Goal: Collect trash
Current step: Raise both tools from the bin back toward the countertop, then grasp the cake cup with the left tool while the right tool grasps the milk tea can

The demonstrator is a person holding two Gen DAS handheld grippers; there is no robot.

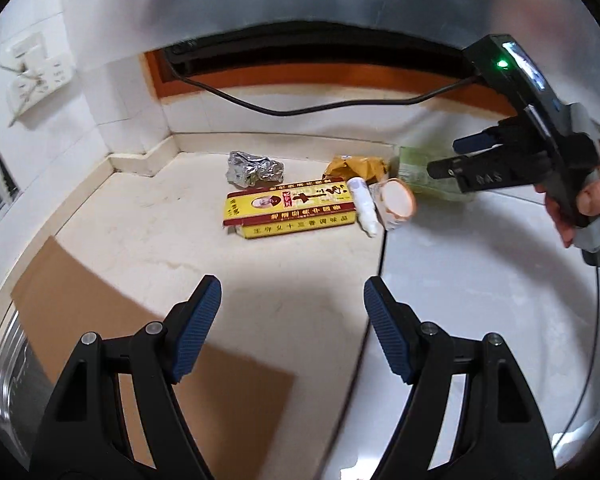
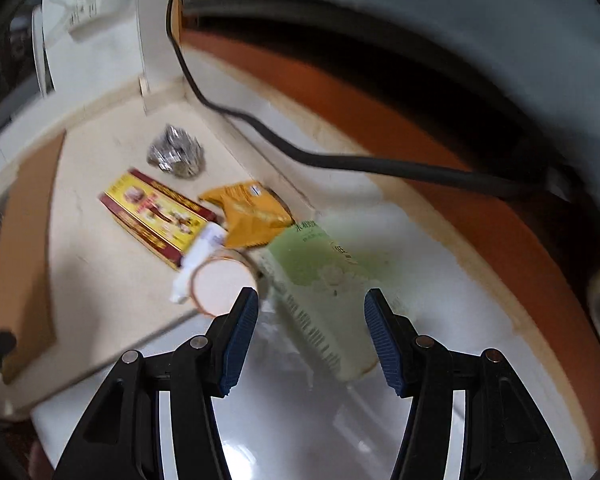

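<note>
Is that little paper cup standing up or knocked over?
Knocked over: the paper cup lies on its side, round end facing the camera, beside the white tube.

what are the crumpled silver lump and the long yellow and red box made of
The crumpled silver lump looks like metal foil or a metallised wrapper: shiny, with sharp creases catching light. The yellow and red box looks like thin printed cardboard, slightly glossy, with flat faces and folded edges.
</note>
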